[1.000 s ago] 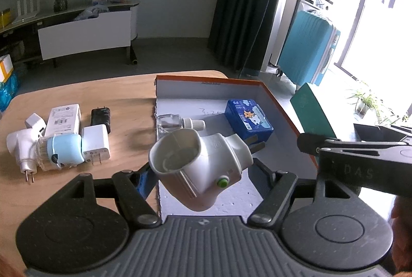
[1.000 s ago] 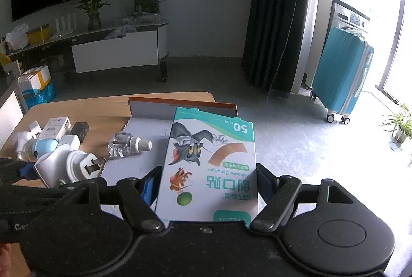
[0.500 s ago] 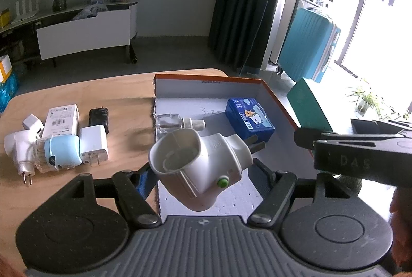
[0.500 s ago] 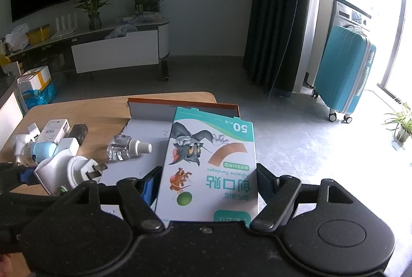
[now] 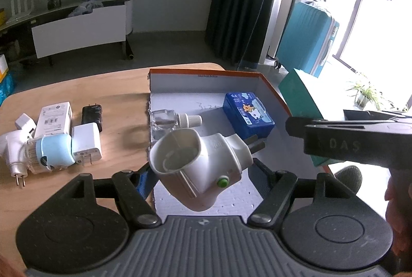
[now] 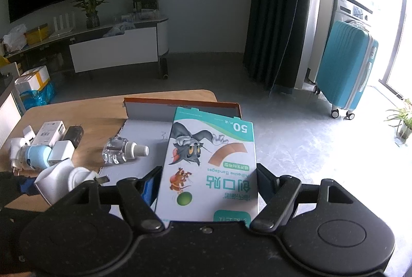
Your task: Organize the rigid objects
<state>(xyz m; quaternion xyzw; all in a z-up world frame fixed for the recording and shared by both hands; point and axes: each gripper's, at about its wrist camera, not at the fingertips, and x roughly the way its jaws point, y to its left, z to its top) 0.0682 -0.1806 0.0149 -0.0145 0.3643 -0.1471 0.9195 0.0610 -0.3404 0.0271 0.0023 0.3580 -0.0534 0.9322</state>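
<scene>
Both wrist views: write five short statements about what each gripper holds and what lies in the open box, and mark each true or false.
1. The left gripper is shut on a white plug-in device. True.
2. The right gripper is empty. False: it is shut on a bandage box printed with a cartoon cat and mouse.
3. A blue tin lies inside the open box. True.
4. The clear bottle with a white cap lies on the bare wooden table, among the chargers. False: it lies in the box, at its left edge.
5. A black adapter lies on the table, outside the box. True.
</scene>
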